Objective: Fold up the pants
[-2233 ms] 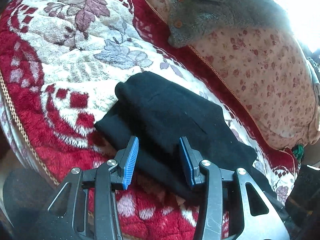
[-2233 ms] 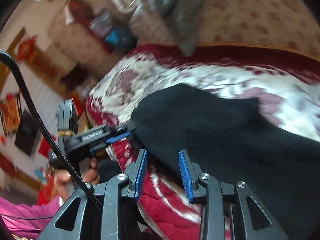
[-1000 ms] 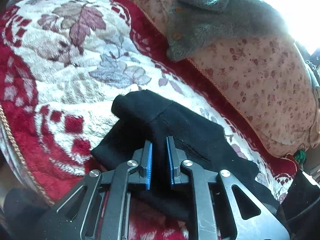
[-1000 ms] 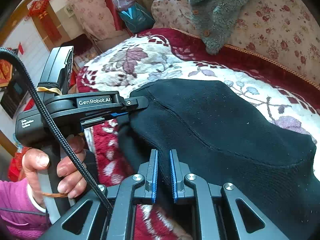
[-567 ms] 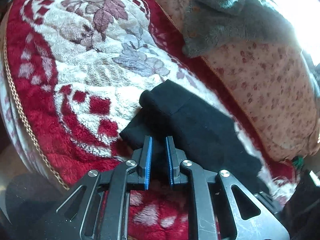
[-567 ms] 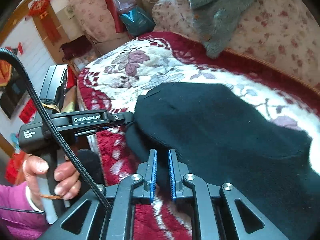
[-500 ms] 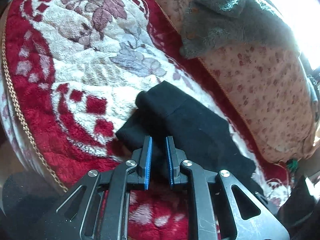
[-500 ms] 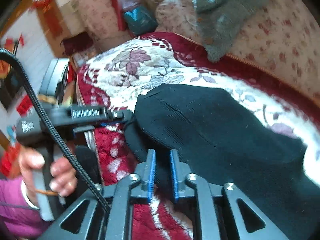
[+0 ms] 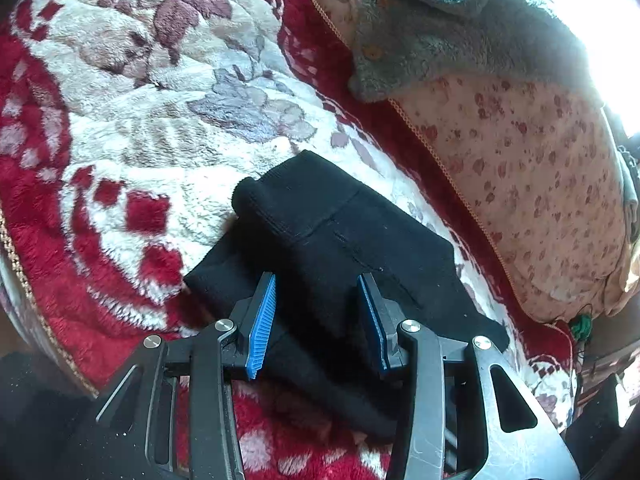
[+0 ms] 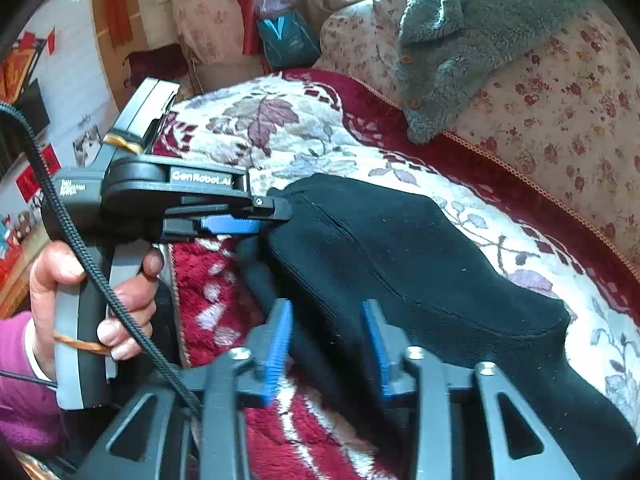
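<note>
The black pants (image 9: 340,248) lie folded over on a red and cream floral blanket (image 9: 120,120). My left gripper (image 9: 318,308) is open, its blue pads on either side of the fabric's near edge, holding nothing. In the right wrist view the pants (image 10: 400,260) stretch from centre to lower right. My right gripper (image 10: 326,340) is open over their near edge. The left gripper (image 10: 240,216) shows there from the side at the pants' left end.
A grey fleece garment (image 9: 460,28) lies on a floral cushion (image 9: 540,180) behind the pants; it also shows in the right wrist view (image 10: 480,40). The blanket's corded edge (image 9: 24,280) drops off at the near left. Bags and furniture (image 10: 280,40) stand beyond.
Both grippers were shut on the pants' near edge and have opened, letting the fabric go. The pants rest folded on the blanket.
</note>
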`<state>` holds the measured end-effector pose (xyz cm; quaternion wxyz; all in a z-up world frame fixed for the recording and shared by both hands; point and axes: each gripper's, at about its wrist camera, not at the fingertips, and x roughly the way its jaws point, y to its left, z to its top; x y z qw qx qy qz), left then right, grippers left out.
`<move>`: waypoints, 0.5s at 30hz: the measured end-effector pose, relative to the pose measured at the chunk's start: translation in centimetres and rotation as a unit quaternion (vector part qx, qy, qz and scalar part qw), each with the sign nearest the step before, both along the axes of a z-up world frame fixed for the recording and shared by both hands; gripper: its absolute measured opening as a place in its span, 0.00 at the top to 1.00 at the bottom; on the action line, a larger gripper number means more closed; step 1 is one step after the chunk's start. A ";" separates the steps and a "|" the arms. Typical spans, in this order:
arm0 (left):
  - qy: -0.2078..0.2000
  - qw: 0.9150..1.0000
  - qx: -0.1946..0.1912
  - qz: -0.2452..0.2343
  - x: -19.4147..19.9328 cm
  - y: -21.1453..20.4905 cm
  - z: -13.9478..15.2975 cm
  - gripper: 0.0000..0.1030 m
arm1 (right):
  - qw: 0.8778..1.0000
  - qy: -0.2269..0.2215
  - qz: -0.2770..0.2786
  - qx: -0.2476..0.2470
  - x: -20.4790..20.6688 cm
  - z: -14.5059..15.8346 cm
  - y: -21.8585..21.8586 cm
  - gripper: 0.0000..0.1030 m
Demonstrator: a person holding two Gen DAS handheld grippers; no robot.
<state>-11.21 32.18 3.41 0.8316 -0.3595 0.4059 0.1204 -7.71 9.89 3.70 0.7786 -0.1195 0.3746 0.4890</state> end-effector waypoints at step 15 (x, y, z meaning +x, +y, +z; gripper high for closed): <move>-0.017 0.998 0.053 0.006 1.7 -0.4 1.1 0.89 | 0.992 0.105 0.000 0.069 4.0 -2.1 0.3 0.89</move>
